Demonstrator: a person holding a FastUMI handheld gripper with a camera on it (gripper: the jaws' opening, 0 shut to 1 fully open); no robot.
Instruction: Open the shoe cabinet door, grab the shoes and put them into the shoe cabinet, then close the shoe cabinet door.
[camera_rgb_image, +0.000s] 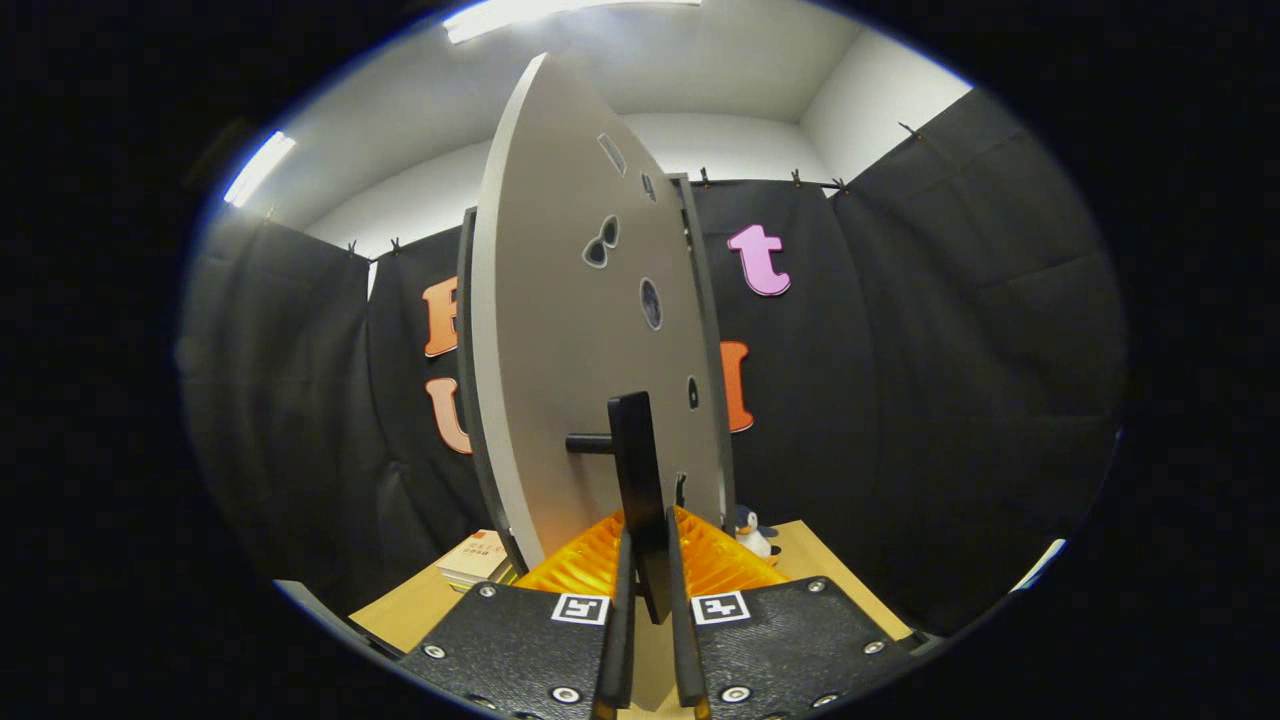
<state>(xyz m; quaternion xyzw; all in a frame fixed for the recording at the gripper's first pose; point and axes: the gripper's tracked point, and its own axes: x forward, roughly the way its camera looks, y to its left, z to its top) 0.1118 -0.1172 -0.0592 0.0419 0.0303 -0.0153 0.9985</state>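
With the claw (650, 620) clenched on the handle (636, 480), both fingers (615, 630) pressing its upright bar, we hold the door (570, 340) edge-on just ahead. Its long axis runs vertical, and the cabinet (700, 300) lies beyond it. We see no shoes; writing on the books (475, 555) is illegible.

we find no readable text; the booklet (474, 556) beside the cabinet door (585, 330) carries print too small to read.
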